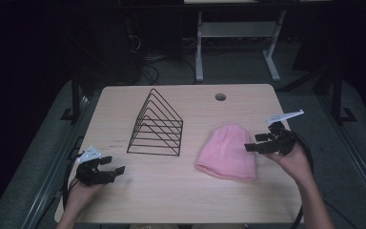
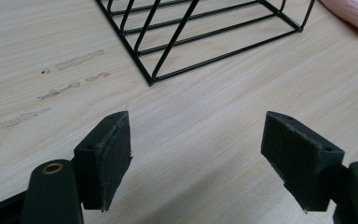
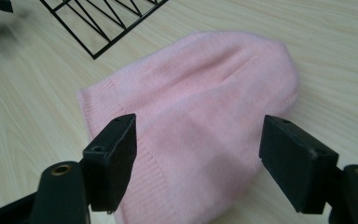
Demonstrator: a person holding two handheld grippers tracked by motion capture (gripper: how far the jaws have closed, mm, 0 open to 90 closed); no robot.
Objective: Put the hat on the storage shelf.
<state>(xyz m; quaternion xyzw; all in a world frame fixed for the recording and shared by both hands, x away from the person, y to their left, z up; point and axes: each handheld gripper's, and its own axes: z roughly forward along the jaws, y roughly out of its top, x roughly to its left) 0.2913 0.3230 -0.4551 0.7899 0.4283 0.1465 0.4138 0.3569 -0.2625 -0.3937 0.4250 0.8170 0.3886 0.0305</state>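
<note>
Left gripper (image 1: pixel 108 168): hovers over bare table (image 1: pixel 181 200) at the near left corner, jaws spread wide with nothing between them; in the left gripper view the pads (image 2: pixel 107 156) frame plain wood only.
Rack (image 1: pixel 156 125): black wire, standing upright, ahead of and to the right of the left fingers, well apart from them; its near corner (image 2: pixel 151 81) sits just beyond the gap in the left gripper view.
Hat (image 1: pixel 228 151): pink knit, lying flat on the table right of the rack and clear of it, ribbed brim toward the person, crown away.
Right gripper (image 1: pixel 258 143): jaws spread, pointing left over the hat's right edge; in the right gripper view the hat (image 3: pixel 200 116) lies beneath and between the fingers (image 3: pixel 114 161), brim under the left pad, crown beyond the right one. Contact with the knit cannot be told; it looks like a hover just above.
Likely step: closing on the hat to lift it.
Risk, shallow bite: closing too high would likely catch only the top layer, so the hat opens or slips out.
Risk, drag: soft knit may bunch and slide on the smooth wood if the pads push sideways.
Risk, rack: carrying the hat left could snag it on the wires and tip the light frame.
</note>
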